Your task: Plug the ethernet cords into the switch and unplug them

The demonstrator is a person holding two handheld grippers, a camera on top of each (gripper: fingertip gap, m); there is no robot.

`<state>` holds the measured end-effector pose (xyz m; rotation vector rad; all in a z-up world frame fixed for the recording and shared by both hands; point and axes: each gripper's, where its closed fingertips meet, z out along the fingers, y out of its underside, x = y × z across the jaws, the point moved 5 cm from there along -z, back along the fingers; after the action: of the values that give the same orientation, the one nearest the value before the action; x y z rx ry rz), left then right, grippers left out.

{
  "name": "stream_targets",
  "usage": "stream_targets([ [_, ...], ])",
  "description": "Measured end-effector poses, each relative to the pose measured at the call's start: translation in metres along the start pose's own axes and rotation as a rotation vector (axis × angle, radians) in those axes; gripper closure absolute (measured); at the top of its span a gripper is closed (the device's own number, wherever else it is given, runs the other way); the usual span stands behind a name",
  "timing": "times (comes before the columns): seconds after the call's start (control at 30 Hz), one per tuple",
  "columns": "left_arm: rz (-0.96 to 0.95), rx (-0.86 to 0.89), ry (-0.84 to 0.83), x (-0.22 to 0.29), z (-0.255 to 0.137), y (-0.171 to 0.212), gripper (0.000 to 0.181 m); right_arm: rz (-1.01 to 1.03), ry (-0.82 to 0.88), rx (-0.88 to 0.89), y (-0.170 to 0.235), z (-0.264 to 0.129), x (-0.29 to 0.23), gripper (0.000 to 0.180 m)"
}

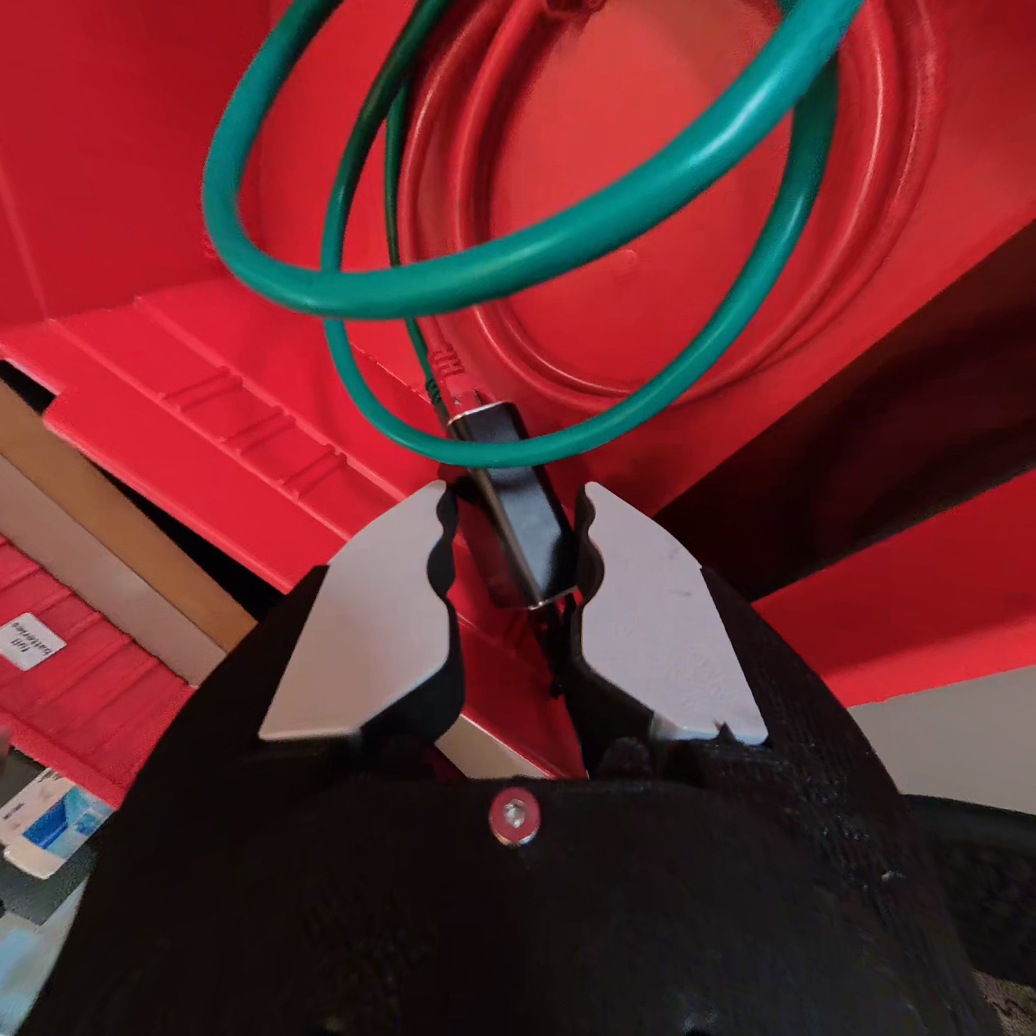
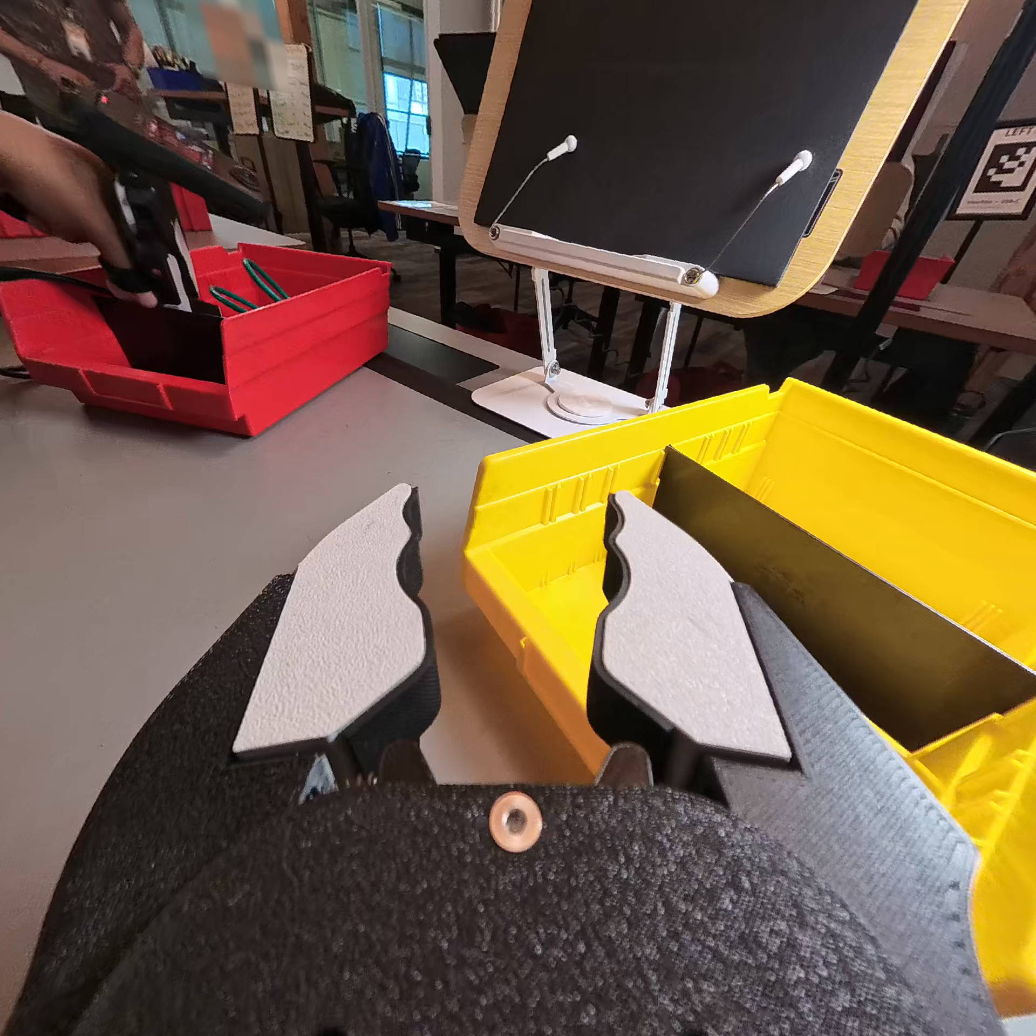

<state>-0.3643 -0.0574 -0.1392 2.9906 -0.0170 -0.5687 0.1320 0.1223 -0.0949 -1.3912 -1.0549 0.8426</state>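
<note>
The left gripper (image 1: pixel 513 538) reaches down into a red bin (image 1: pixel 168 224). Between its two white fingers (image 1: pixel 370 611) sits a small black box, the switch (image 1: pixel 527 538), narrow side up. The jaws stand a little apart, with the switch in the gap. It seems to touch the right finger, but a sliver shows on the left, so a firm hold cannot be told.

A green cord (image 1: pixel 504 263) loops in wide, springy coils over the far end of the switch. A red cord (image 1: pixel 448 364) and a thinner green strand run to the switch's far end, where their plugs seem seated. The cords lie on the bin floor beyond the fingers.

In the right wrist view, the right gripper (image 2: pixel 513 566) hovers over a grey table (image 2: pixel 168 532), jaws wide and empty, at the near left corner of a yellow bin (image 2: pixel 841 476) with a black divider (image 2: pixel 813 566). The red bin sits far left, with the person's hand (image 2: pixel 50 190) on the left gripper above it. A tilted board on a white stand (image 2: pixel 588 392) is beyond.

Judged by looks, the switch is light, rigid and smooth-sided, so it may slip or twist; gripping its long flat sides mid-body is safest. The cords are limp yet springy and will drag the switch. Take each at its stiff plug boot, not the cable.
</note>
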Motion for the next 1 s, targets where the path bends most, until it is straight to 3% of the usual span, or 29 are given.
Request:
stream_targets([
  [0.2,-0.018,-0.02,0.002,-0.006,0.002,0.0,0.145,0.008,0.001,-0.011,0.002,-0.001,0.003,0.119],
  [0.43,0.098,0.039,-0.223,-0.027,-0.02,0.002,0.154,-0.017,-0.002,-0.027,0.005,0.0,0.001,0.121],
  [0.73,0.102,0.248,-0.408,-0.06,-0.109,0.029,0.156,-0.025,-0.018,-0.027,0.005,0.003,-0.006,0.122],
  [0.87,0.063,0.395,-0.481,-0.071,-0.158,0.047,0.156,-0.02,-0.028,-0.017,0.003,0.004,-0.009,0.122],
  [1.0,0.004,0.628,-0.447,-0.066,-0.204,0.06,0.156,-0.013,-0.049,0.007,-0.005,0.006,-0.016,0.123],
])
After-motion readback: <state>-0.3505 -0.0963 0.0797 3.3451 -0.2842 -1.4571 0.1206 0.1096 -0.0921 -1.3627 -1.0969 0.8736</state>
